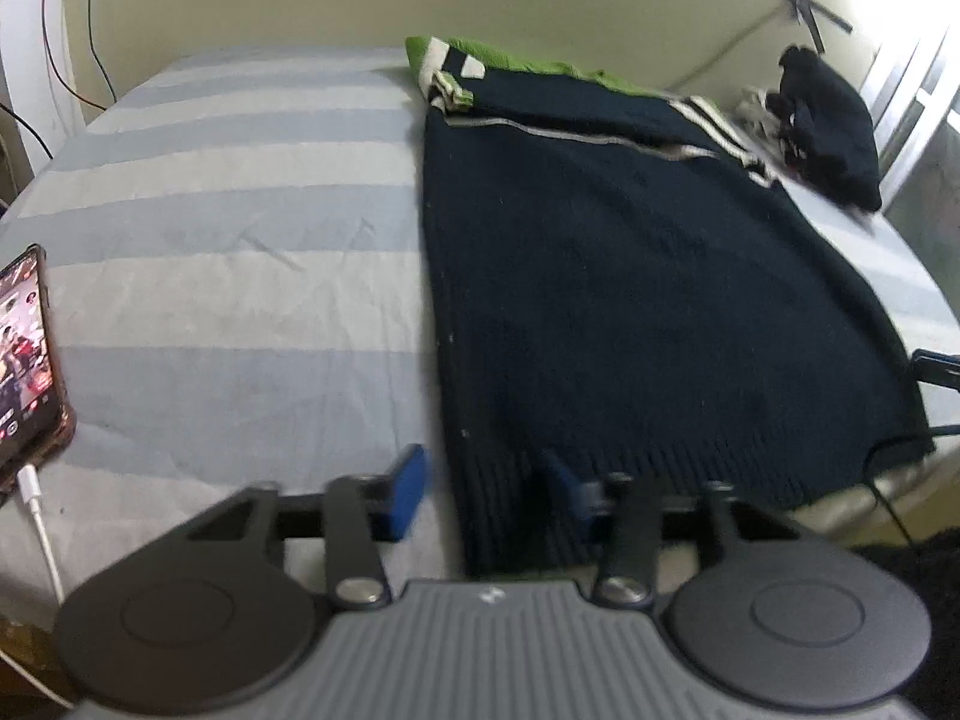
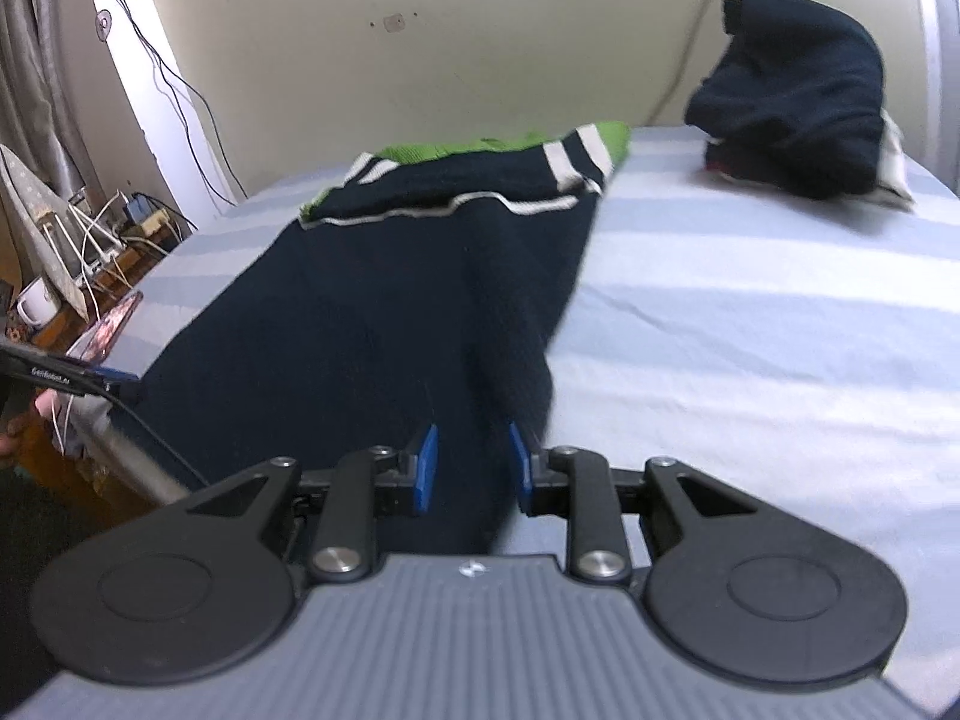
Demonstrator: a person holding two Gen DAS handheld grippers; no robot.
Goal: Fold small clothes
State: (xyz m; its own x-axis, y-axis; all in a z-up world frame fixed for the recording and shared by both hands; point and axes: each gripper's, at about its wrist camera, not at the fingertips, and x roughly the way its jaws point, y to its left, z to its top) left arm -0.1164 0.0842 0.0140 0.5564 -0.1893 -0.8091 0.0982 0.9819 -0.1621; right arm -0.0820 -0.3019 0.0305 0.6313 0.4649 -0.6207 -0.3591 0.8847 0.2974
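Sweater hem pickup, both tongs at the near edge of the bed.

Navy sweater (image 1: 630, 276) lies flat on the striped sheet (image 1: 228, 228), sleeves folded in, green collar at the far end, ribbed hem nearest. Left gripper (image 1: 486, 495) spread, straddling the hem's left corner; right gripper (image 2: 471, 468) spread over the right corner, nothing pinched yet. Judgement: close both on the ribbing together, lift evenly, carry hem toward the collar, edges aligned. Dark pile (image 2: 792, 102) far right; phone (image 1: 27, 360) left.

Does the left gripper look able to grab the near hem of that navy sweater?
Probably yes: the left gripper is open, straddling the near hem corner of the navy sweater, with nothing between.
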